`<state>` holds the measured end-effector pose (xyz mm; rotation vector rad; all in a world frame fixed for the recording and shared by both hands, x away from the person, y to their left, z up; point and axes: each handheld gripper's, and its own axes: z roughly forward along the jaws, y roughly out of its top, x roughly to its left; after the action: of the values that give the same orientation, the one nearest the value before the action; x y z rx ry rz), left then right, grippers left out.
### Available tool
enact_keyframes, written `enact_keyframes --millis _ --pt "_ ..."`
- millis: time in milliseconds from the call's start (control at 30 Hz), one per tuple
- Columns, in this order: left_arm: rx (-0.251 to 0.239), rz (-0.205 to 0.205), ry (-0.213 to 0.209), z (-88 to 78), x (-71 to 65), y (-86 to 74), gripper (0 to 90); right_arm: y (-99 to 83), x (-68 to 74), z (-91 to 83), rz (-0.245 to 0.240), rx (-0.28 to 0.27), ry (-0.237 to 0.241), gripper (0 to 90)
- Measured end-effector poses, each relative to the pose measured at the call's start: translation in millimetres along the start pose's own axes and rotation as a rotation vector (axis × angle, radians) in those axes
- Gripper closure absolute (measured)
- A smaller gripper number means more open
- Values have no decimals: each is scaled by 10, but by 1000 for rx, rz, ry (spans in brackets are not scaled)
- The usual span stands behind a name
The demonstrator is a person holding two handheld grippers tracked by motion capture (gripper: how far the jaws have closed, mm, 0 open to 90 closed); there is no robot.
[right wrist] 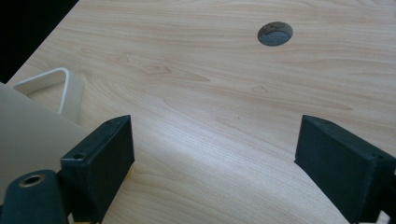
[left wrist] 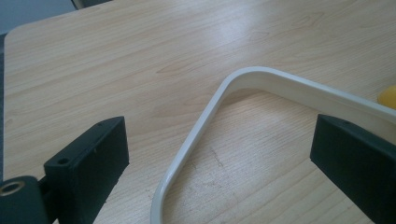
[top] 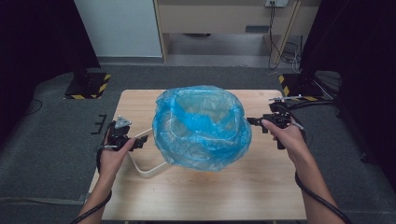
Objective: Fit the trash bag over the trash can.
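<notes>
Plenty of bare wooden table [top: 201, 196] on the near side, with a wide strip of free top between the basket and the front edge. Less slack at the sides: left gripper [top: 141, 141] sits close to the table's left edge, right gripper [top: 252, 121] close to the right one. Dark carpet all round, hazard-striped stand bases off both far corners.

Sitting mid-table: a pale basket [top: 175, 123] wrapped in a crinkly blue plastic bag [top: 201, 126], see-through enough to make out the rim but not much else. Can't really tell what's inside, or how far the bag tucks under. White loop handle [top: 144, 169] pokes out on the left and lies flat on the wood.

Left gripper view: jaws spread wide, nothing pinched, with the bend of the white handle [left wrist: 219, 93] lying on the table between and ahead of them. Little yellow blob cut off at the right edge, no idea what that is.

Right gripper view: jaws spread wide too, just bare wood between them. Round cable hole [right wrist: 275, 33] in the tabletop further off. At the left, a beige wall of the basket [right wrist: 28, 130] cut off by the frame, and a second white loop handle [right wrist: 60, 88] beside it.
</notes>
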<state>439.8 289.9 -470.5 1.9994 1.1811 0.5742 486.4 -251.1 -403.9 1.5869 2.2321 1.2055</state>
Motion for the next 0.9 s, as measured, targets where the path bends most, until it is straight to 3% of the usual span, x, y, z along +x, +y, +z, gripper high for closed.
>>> enact_keyframes --millis 133,367,667,900 --pt "7 -4 -6 45 7 -7 38 -166 -71 73 4 -7 20 81" --pt "21 15 -5 79 5 0 34 -429 -164 176 26 -19 12 76" --pt "47 22 12 160 41 -18 32 -699 -274 286 56 -7 -10 69" --pt "64 20 29 225 70 -47 40 -924 -397 416 63 33 -58 67"
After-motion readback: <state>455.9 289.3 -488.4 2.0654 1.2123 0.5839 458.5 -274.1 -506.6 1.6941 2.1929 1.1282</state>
